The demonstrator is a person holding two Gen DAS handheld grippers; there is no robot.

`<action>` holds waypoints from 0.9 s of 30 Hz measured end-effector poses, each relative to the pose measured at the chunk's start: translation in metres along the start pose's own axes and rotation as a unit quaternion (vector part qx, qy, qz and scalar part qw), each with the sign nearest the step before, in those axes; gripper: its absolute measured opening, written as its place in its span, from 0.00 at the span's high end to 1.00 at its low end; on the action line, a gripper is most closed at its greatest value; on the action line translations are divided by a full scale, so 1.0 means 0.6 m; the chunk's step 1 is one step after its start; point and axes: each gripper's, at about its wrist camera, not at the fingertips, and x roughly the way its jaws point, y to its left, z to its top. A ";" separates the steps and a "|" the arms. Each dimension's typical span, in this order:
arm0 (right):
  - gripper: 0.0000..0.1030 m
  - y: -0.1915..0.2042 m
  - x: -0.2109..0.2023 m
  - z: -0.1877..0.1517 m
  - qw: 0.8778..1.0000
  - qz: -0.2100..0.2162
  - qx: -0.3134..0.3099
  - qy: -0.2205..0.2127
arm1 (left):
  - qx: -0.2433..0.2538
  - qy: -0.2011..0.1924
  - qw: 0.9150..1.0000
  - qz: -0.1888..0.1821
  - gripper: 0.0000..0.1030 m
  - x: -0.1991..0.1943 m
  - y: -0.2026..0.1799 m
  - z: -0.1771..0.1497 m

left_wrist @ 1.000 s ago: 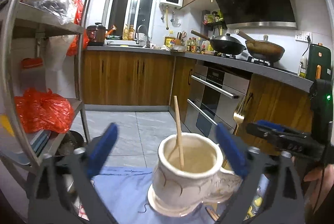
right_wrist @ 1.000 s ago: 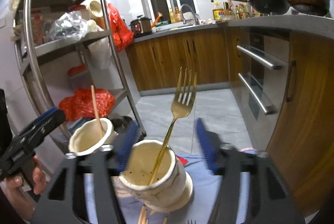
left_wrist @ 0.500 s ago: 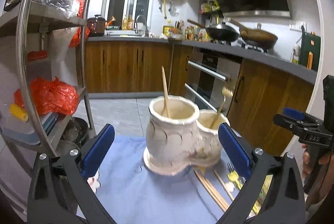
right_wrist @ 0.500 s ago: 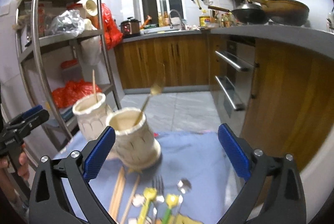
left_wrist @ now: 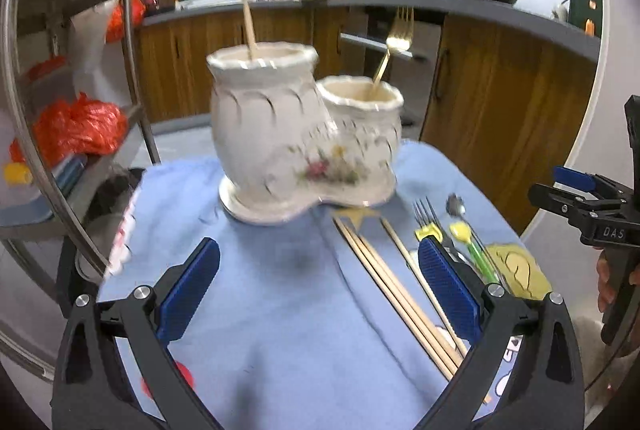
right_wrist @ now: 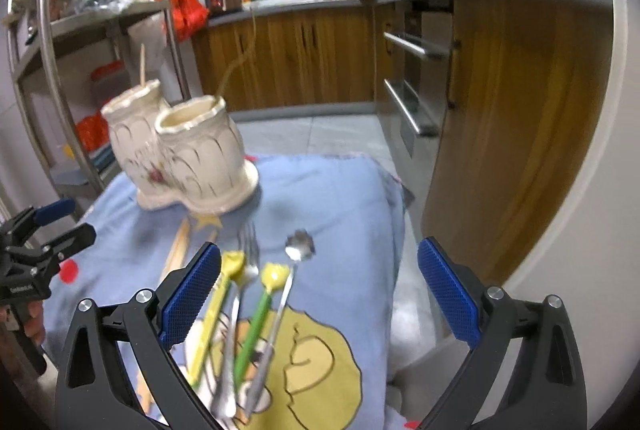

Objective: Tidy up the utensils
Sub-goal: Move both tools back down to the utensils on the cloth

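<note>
Indoor light is dim and warm, strongest from overhead at the back of the kitchen. Both fisheye views bend straight lines hard toward black corners. Motion blur smears the holder [left_wrist: 304,133] in the left view, and in the right view the gold fork [right_wrist: 240,57] is a faint streak. Soft shadows lie on the blue cloth [left_wrist: 280,310]. The tongs [right_wrist: 320,302] stay sharp.

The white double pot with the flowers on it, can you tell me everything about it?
The white ceramic double-pot utensil holder looks glazed, with wavy rims, scalloped gold-edged ridges and a blurred pink flower print. Two joined cups, one taller, share one flat base. It stands upright on the blue cloth. A wooden chopstick leans in the taller cup, a gold fork in the shorter. No gripper touches it.
</note>
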 end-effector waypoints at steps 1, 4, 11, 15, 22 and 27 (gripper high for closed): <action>0.05 -0.002 0.005 -0.004 1.000 -0.003 0.000 0.007 | 0.002 0.007 1.000 0.003 0.05 0.006 -0.006 -0.005; 0.05 -0.002 0.022 -0.013 1.000 -0.012 -0.008 0.027 | 0.008 0.025 1.000 0.006 0.05 0.022 -0.017 -0.015; 0.05 0.013 0.046 -0.031 0.997 -0.032 -0.046 0.053 | 0.011 0.063 0.997 0.031 0.05 0.050 -0.030 -0.027; 0.05 0.016 0.050 -0.034 0.997 -0.026 -0.046 0.058 | 0.000 0.082 0.996 0.040 0.06 0.063 -0.029 -0.031; 0.05 0.020 0.058 -0.043 0.996 -0.014 -0.050 0.068 | 0.001 0.109 0.993 0.040 0.26 0.079 -0.047 -0.034; 0.07 0.023 0.061 -0.046 0.996 0.002 -0.049 0.074 | -0.001 0.131 0.991 0.015 0.51 0.089 -0.063 -0.039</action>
